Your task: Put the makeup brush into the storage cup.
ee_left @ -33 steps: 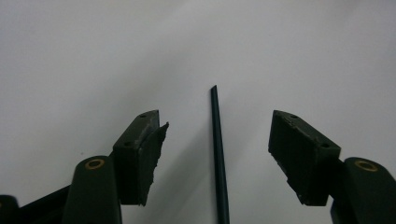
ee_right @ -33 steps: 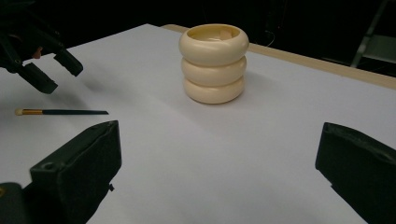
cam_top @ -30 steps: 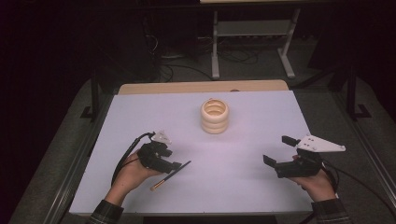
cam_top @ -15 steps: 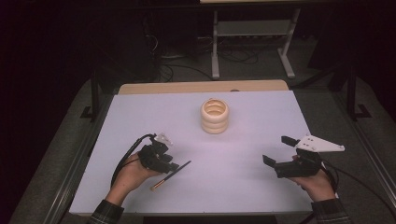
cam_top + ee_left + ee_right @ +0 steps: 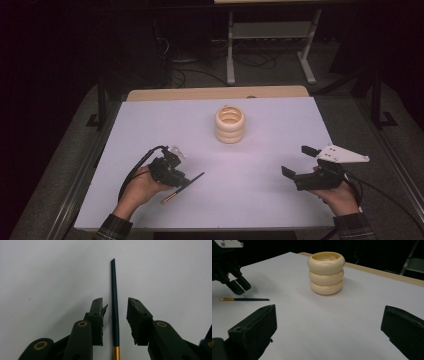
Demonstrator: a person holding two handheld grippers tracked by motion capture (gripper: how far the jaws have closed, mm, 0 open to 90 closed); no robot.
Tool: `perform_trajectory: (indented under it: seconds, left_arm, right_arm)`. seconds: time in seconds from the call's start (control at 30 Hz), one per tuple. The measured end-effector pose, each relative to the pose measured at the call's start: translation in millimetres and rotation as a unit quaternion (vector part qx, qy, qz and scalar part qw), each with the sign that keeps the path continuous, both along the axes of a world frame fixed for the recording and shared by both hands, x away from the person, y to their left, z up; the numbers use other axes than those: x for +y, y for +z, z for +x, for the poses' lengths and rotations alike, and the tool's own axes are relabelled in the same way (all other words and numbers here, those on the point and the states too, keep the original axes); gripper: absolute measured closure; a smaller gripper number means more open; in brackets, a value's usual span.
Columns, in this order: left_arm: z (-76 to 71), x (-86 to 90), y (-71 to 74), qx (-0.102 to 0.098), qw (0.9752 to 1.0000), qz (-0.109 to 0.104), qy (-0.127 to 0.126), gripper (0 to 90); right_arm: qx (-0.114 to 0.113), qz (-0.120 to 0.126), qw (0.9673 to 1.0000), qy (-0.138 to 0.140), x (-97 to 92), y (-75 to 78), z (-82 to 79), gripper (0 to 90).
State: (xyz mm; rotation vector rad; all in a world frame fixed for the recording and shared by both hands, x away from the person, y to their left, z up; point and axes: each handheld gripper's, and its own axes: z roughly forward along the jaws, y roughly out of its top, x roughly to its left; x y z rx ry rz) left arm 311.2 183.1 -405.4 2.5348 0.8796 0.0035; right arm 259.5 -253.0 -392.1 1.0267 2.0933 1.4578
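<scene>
A thin dark paintbrush (image 5: pixel 183 187) with a gold ferrule and a pale tip lies flat on the white table, near the front left. My left gripper (image 5: pixel 178 180) points down over it. In the left gripper view the handle (image 5: pixel 114 290) runs between the two pads (image 5: pixel 97 315) with a narrow gap on each side. The jaws have just been closing around it and do not press on it. My right gripper (image 5: pixel 299 161) rests open near the front right with nothing between its jaws. A cream ringed cup (image 5: pixel 230 124) stands upright mid-table, also ahead in the right gripper view (image 5: pixel 326 272).
A white sheet (image 5: pixel 270 200) covers the table, and a strip of wooden edge (image 5: pixel 215 93) shows at the far side. A metal stand (image 5: pixel 270 45) and cables sit on the dark floor beyond. In the right gripper view, the left gripper (image 5: pixel 238 286) hovers above the brush (image 5: pixel 244 299).
</scene>
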Motion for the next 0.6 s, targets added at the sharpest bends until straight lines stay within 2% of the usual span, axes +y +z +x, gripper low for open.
perform_trajectory:
  seconds: [0.33, 0.6]
  left_arm:
    - [-0.9, -1.1, -4.8, 0.019, 0.9996, 0.019, -0.002, 71.8]
    - [-1.3, -2.7, -7.6, 0.025, 0.9991, 0.033, -0.008, 75.1]
  right_arm:
    - [-0.001, 0.0, 1.0, 0.0, -0.2, 0.1, -0.1, 0.0]
    - [-0.001, -0.002, 1.0, 0.0, -0.1, -0.1, 0.0, 0.0]
